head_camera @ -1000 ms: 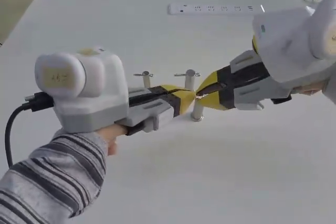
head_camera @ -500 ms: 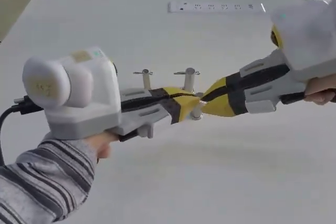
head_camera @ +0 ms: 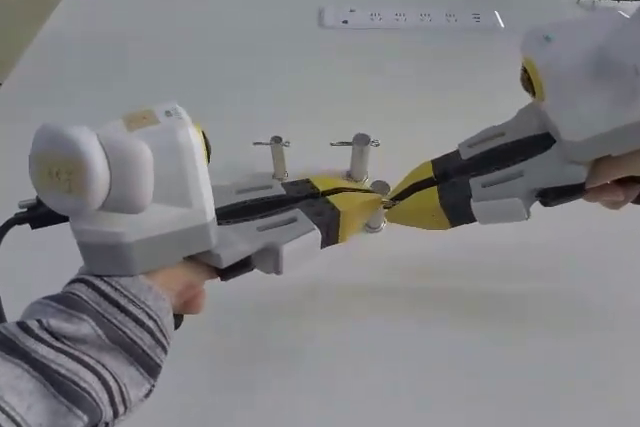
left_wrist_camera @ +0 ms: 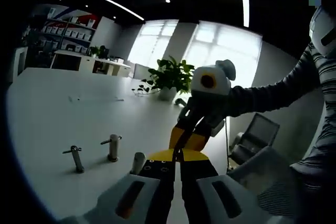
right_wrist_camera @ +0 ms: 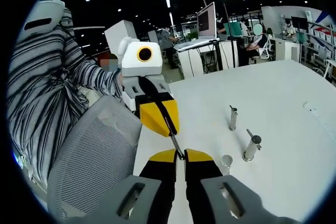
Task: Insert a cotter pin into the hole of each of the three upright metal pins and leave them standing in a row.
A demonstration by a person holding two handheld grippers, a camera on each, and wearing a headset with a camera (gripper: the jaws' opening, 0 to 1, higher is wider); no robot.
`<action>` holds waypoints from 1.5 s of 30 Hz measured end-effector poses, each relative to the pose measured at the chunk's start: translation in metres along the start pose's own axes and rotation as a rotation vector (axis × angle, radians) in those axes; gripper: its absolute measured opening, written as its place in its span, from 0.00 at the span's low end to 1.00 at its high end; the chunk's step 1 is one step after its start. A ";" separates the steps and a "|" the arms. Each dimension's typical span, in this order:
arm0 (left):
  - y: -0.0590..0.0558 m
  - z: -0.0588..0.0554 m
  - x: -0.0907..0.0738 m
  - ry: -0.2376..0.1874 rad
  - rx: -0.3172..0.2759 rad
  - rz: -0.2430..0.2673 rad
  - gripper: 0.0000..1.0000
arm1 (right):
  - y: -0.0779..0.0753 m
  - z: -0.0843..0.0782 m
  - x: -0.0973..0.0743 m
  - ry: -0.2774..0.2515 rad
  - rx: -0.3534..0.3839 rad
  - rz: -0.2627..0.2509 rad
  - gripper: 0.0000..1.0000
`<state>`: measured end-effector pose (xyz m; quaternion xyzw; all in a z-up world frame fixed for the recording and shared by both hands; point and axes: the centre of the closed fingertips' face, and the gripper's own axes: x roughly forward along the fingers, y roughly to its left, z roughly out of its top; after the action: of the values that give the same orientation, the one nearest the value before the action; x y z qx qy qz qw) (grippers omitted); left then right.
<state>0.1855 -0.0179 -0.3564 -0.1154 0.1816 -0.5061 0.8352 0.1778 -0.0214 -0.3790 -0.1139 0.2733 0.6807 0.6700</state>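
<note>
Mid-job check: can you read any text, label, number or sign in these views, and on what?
No text can be read.
Yellowish sticker on the left gripper housing: faint marks, too blurred.
Power strip: markings too small.
Red and blue wall sign in the left gripper view: too small.
Monitor in the right gripper view: too small.

Readable text: none in any of the three views.
Left gripper (head_camera: 374, 209) sticker: pale yellow patch on the rounded rear end, at 9 o'clock in the head view; faint marks, too blurred to read.
Second sticker (head_camera: 140, 119): yellowish patch on top of the same housing; no letters can be made out.
Power strip (head_camera: 412, 17): at 12 o'clock in the head view; tiny marks by the sockets, too small to read.
Monitor (right_wrist_camera: 206, 20): at 12 o'clock in the right gripper view; screen content illegible.
</note>
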 end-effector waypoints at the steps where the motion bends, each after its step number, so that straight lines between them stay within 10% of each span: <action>1: 0.000 -0.001 0.000 0.002 -0.003 -0.002 0.00 | 0.000 -0.001 0.000 0.013 -0.023 0.003 0.00; 16: 0.007 -0.013 0.003 0.054 0.090 0.059 0.06 | 0.001 -0.018 0.001 0.190 -0.271 -0.037 0.00; 26: 0.025 -0.024 0.006 0.079 0.176 0.157 0.29 | -0.025 -0.033 -0.012 0.267 -0.298 -0.129 0.00; 45: 0.058 -0.046 0.034 0.129 0.205 0.332 0.31 | -0.077 -0.069 -0.023 0.390 -0.334 -0.172 0.00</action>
<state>0.2268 -0.0214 -0.4260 0.0345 0.1989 -0.3838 0.9011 0.2401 -0.0812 -0.4410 -0.3748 0.2702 0.6221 0.6321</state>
